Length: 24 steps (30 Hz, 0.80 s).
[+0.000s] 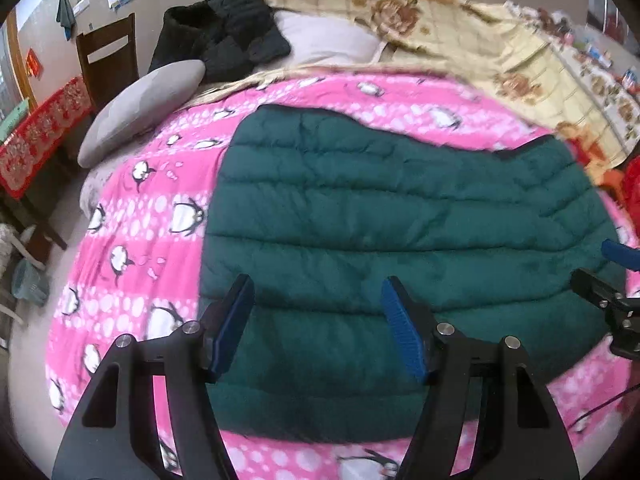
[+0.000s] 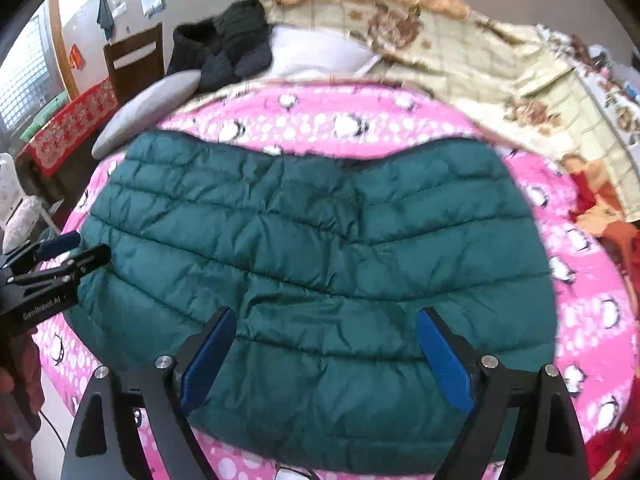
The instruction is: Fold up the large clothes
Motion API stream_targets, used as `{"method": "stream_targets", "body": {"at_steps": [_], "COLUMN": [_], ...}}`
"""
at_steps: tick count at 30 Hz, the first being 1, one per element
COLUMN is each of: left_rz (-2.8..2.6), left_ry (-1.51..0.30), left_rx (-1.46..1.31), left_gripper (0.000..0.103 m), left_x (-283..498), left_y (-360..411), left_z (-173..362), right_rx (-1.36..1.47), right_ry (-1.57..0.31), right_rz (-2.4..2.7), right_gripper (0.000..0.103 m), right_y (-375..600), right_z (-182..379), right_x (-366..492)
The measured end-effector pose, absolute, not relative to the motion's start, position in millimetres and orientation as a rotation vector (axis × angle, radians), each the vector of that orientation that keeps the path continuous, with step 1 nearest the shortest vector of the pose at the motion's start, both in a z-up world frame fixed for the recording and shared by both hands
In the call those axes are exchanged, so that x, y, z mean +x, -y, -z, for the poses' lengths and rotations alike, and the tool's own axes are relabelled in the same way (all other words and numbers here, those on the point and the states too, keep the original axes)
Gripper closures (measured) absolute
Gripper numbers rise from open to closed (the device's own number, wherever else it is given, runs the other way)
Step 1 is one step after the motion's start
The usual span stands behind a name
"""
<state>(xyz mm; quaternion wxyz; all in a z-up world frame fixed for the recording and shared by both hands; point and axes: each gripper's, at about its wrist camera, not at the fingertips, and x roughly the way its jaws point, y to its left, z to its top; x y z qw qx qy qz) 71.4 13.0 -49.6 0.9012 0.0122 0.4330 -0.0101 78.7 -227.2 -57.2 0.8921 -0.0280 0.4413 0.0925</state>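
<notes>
Item: green quilted jacket (image 2: 312,264), lying spread flat on the pink penguin blanket (image 1: 132,216) that is covering the bed. It is looking already folded in on itself, a broad rounded block with stitched puffy bands running across.

Tools: I am holding my left gripper (image 1: 316,324) over the near left part of the jacket, jaws spread wide and gripping nothing. My right gripper (image 2: 326,354) is hanging over the near middle, likewise spread and empty.

Handling, as I am judging it: light, soft, springy with trapped air; the shell is looking slick, so a shallow pinch is likely slipping off.

Where to hold: I am favouring the near hem corners, one per gripper, biting deep across a stitched seam where the padding is thinnest.

Also present: black clothes (image 1: 224,28), grey cushion (image 1: 140,108), flowered quilt (image 2: 460,56).
</notes>
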Motion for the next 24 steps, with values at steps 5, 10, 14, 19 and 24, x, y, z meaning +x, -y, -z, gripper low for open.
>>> {"method": "stream_targets", "body": {"at_steps": [5, 10, 14, 19, 24], "left_rz": [0.029, 0.023, -0.011, -0.015, -0.018], "left_ry": [-0.821, -0.748, -0.665, -0.614, -0.629], "left_rx": [0.016, 0.012, 0.040, 0.064, 0.039], "left_gripper": [0.037, 0.037, 0.037, 0.037, 0.037], "left_x": [51, 33, 16, 3, 1], "left_y": [1, 10, 16, 21, 20], "left_z": [29, 11, -1, -8, -4], "right_rx": [-0.056, 0.012, 0.022, 0.004, 0.019], "right_ry": [-0.817, -0.766, -0.723, -0.675, -0.667], "right_rz": [-0.142, -0.120, -0.075, -0.063, -0.077], "right_gripper": [0.013, 0.009, 0.007, 0.006, 0.004], "right_y": [230, 243, 246, 243, 236], "right_z": [27, 12, 6, 0, -2], "right_x": [52, 30, 16, 0, -6]}}
